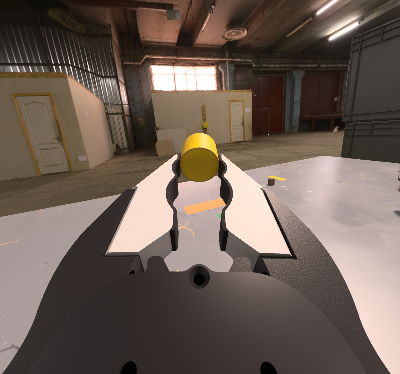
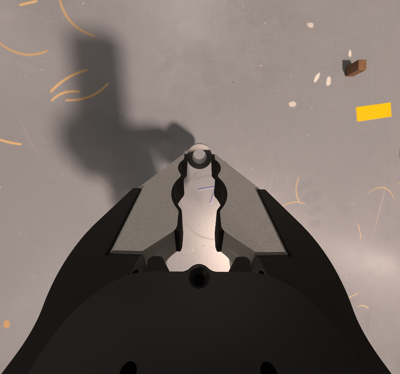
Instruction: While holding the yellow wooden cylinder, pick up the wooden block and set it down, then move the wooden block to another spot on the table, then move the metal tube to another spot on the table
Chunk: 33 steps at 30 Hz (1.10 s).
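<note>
Scuffed grey table (image 1: 324, 201) runs under both grippers, its matte top scratched and marked with thin orange curls and pale flecks, inside a workshop hall of corrugated metal walls and cream panel doors.

Nearest in the left wrist view, the left gripper (image 1: 199, 164) shows a dark pebbled body and two flat white fingers (image 1: 151, 207) lined with wavy black pads. The fingers are partly closed and clamp the cylinder (image 1: 199, 160) at their tips: a smooth yellow wooden drum lying on its side, its round end face turned toward the camera, held clear above the table. Below the gap between the fingers lies an orange tape strip (image 1: 203, 206). Past the right fingertip, well apart, the block (image 1: 271, 181) sits on the table, a small brown wooden piece, with a yellow tape strip (image 1: 277, 177) just beside it. Farther right, a dark grey ribbed crate (image 1: 372, 95) stands at the table's far edge.

In the right wrist view, the right gripper (image 2: 198, 158) points straight down at the table. Its fingers are drawn nearly together and grip the tube (image 2: 198, 157) between their tips, a pale metal pipe seen end-on, a ring with a hollow bore. Whether its lower end touches the table cannot be told. A soft shadow spreads left of the fingers. Well off beyond the right finger lie the yellow strip and, farther on, the block.
</note>
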Tool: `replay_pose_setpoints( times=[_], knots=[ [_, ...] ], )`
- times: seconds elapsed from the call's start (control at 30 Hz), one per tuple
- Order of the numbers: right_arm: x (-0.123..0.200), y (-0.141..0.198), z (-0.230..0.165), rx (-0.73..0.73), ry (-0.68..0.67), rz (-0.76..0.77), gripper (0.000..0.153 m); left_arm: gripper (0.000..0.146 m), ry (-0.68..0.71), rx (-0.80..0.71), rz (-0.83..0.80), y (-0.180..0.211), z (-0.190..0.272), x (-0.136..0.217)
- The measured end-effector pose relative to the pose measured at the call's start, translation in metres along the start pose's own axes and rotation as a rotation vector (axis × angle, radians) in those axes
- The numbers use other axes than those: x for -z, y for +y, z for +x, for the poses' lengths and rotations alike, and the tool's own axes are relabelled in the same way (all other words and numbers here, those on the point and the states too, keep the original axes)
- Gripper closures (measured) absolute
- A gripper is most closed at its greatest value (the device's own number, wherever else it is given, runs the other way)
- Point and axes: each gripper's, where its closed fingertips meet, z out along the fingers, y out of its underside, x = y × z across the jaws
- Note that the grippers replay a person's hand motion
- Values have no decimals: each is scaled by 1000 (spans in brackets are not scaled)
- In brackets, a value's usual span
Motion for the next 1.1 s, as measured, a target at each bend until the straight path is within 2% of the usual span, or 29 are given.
replay_pose_setpoints(
  times=[1.1],
  knots=[
    [-4,0,-12,-43,-7,2,131,112,3,2,-1,0,0,0]
  ],
)
